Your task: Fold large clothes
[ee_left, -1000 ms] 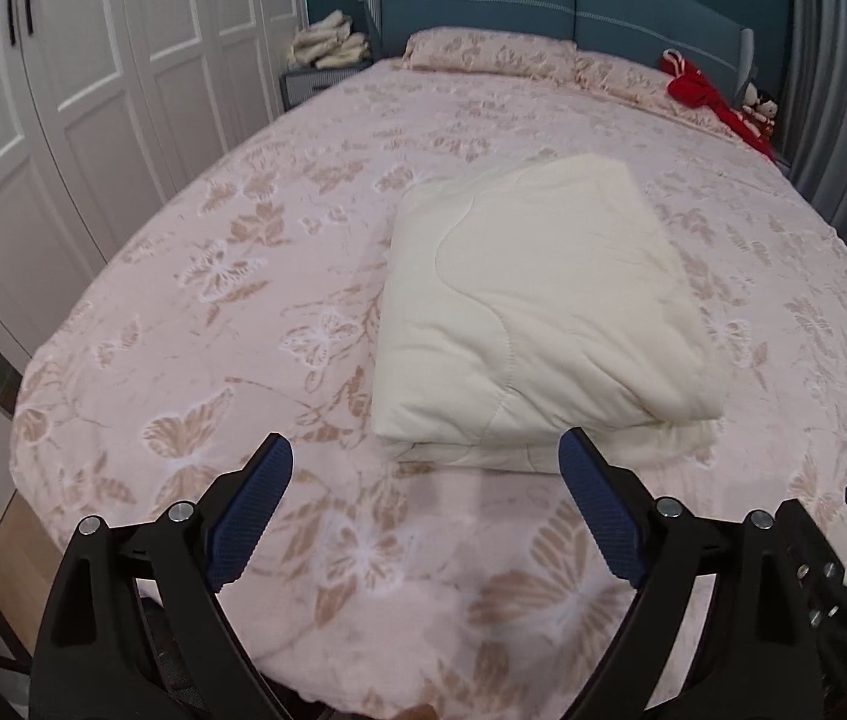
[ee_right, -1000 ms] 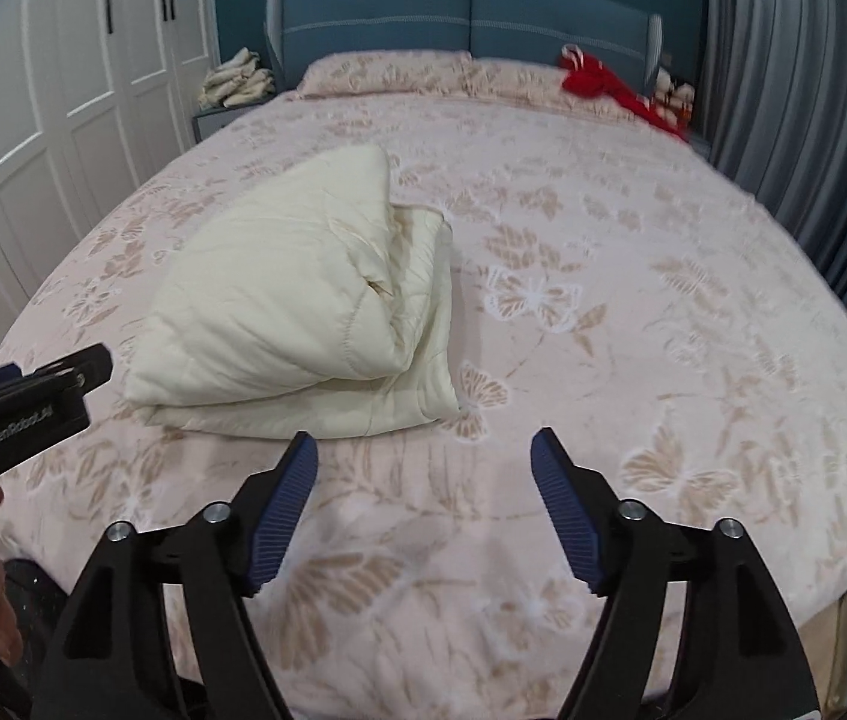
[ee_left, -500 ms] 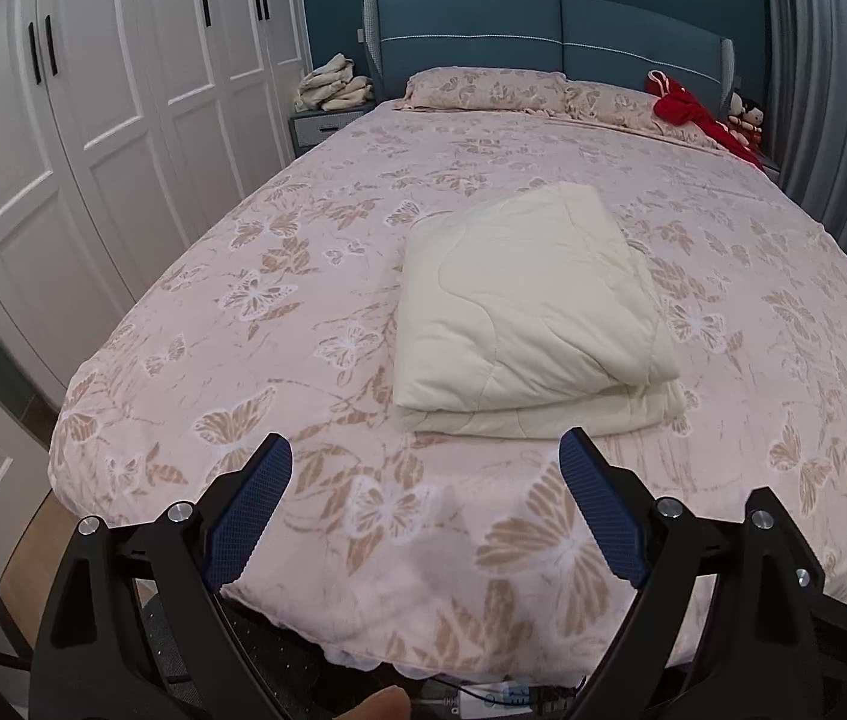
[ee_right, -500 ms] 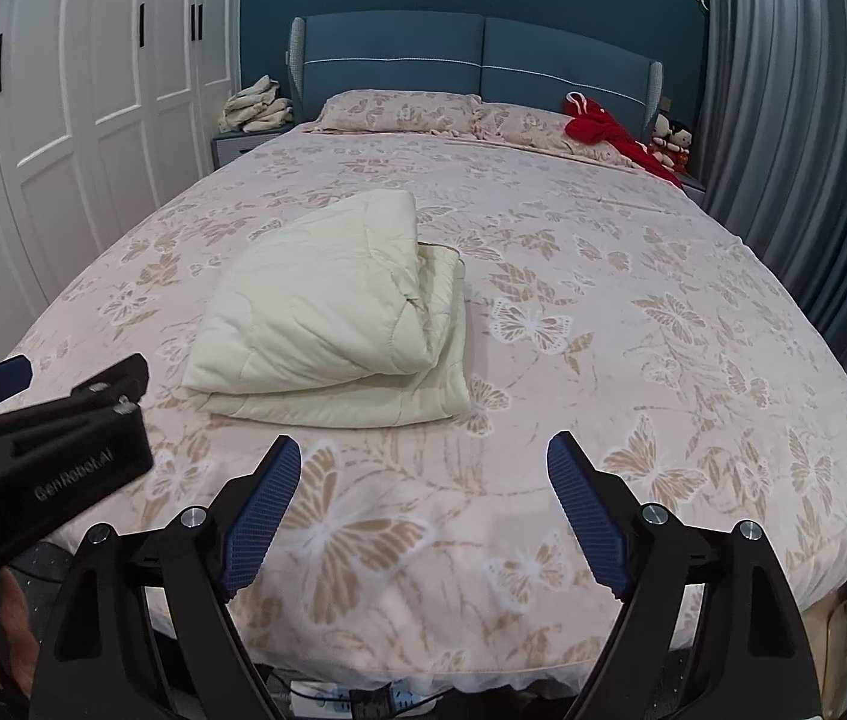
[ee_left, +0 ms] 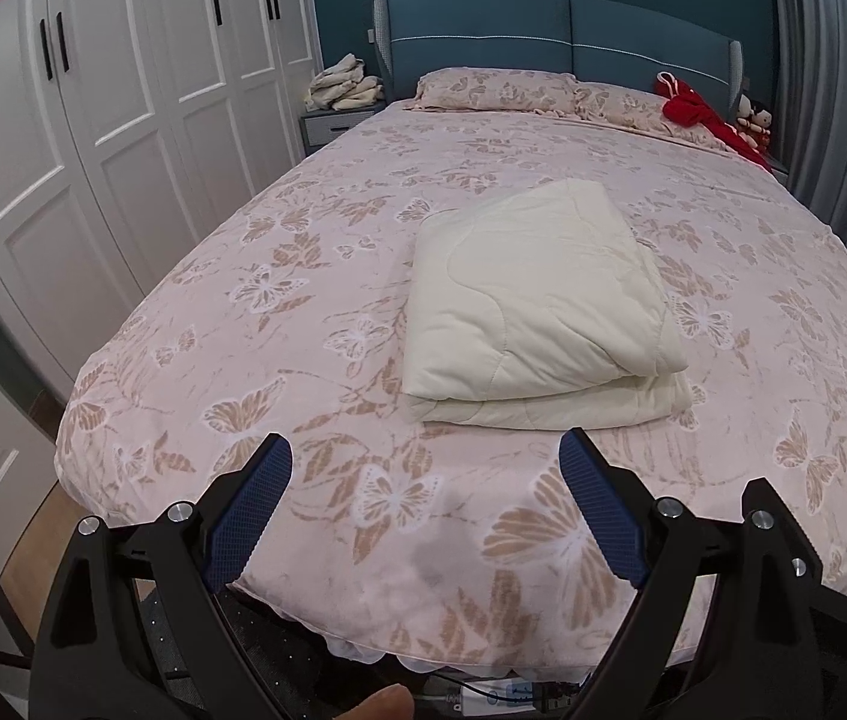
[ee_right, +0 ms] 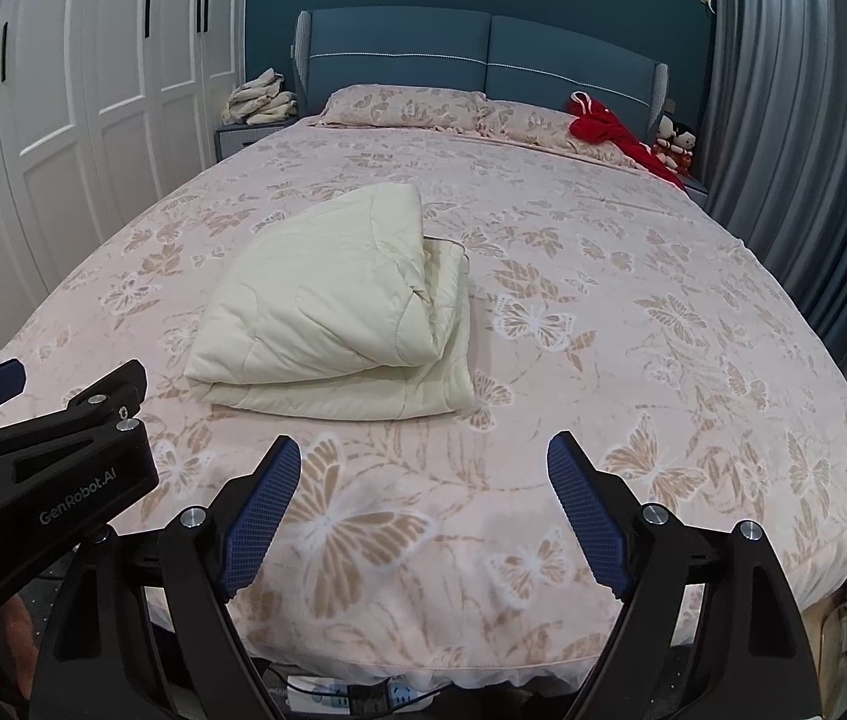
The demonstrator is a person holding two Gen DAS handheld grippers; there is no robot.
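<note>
A cream quilted garment (ee_left: 537, 306) lies folded into a thick rectangle on the bed (ee_left: 303, 276), its layered edge facing me. The right wrist view shows the same bundle (ee_right: 333, 312) with its open folds on the right side. My left gripper (ee_left: 423, 444) hovers open over the foot of the bed, short of the bundle, with nothing between its blue pads. My right gripper (ee_right: 423, 444) is open too, level with it and equally empty. The left gripper's black frame (ee_right: 51, 462) shows at the left of the right wrist view.
White wardrobe doors (ee_left: 123, 120) line the left wall. A nightstand with a heap of pale clothes (ee_left: 342, 87) stands by the blue headboard (ee_left: 561, 30). A red garment (ee_left: 693, 114) and dolls (ee_right: 675, 144) lie at the far right, beside grey curtains (ee_right: 795, 150). A power strip (ee_right: 375, 693) lies under the bed's foot.
Both grippers have drawn back and up from the folded bundle, so more of the bed and room shows. The right jaws have spread a little wider.
</note>
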